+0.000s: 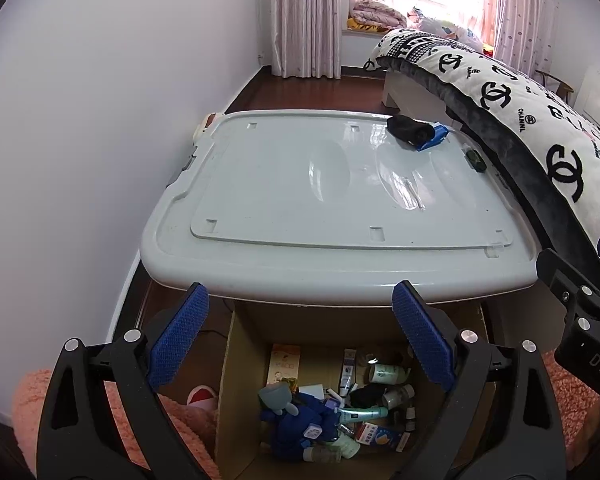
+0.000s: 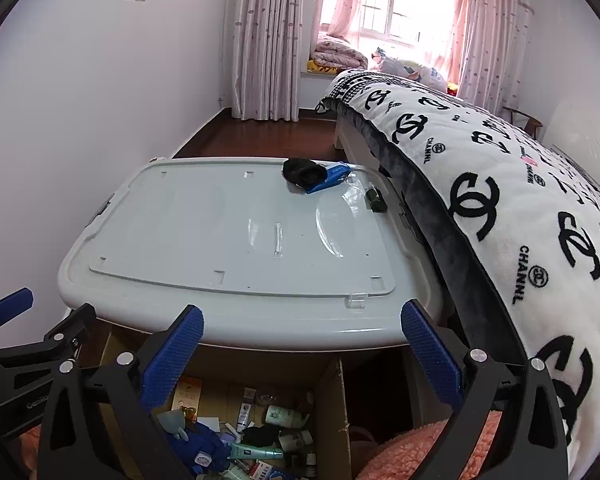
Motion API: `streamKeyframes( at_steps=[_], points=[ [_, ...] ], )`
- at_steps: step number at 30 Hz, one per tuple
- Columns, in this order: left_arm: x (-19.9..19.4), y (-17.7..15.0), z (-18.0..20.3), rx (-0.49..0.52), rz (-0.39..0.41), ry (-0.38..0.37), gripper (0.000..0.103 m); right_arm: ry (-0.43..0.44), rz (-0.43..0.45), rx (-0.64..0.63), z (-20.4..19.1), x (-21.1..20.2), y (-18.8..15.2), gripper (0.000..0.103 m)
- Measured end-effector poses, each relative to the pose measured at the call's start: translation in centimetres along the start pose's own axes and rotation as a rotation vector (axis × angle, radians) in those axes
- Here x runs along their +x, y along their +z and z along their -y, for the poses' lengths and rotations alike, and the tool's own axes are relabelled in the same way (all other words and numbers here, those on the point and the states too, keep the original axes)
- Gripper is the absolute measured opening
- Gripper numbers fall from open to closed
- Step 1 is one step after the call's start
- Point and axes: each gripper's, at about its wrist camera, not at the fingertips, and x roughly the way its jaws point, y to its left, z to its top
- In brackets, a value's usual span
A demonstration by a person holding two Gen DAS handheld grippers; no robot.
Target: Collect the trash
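Observation:
A cardboard box (image 1: 236, 364) (image 2: 334, 400) on the floor holds several tubes, bottles and small cartons. Both grippers hang above it. My left gripper (image 1: 302, 336) is open, nothing between its blue pads. My right gripper (image 2: 302, 354) is open and empty too. On the far right corner of the grey bin lid (image 1: 284, 200) (image 2: 204, 232) lie a black rolled cloth (image 1: 408, 128) (image 2: 302, 171), a blue packet (image 1: 434, 137) (image 2: 332, 176), a small dark green item (image 1: 474, 159) (image 2: 375, 200) and a clear plastic wrapper (image 1: 404, 188) (image 2: 336, 220).
A bed with a black-and-white logo blanket (image 1: 540, 112) (image 2: 520, 200) runs along the right. A white wall (image 1: 80, 140) closes the left. Orange fleece (image 1: 36, 408) (image 2: 412, 456) lies beside the box, with a red-and-white item (image 1: 202, 396). Curtains (image 2: 268, 40) hang at the far window.

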Motion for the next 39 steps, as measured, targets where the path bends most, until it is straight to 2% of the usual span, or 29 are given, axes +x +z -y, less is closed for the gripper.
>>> streamKeyframes(
  at_steps=[39],
  points=[
    [-0.08, -0.03, -0.26, 0.001, -0.001, 0.005, 0.091, -0.003, -0.007, 0.016, 0.10, 0.16, -0.15, 0.098]
  ],
)
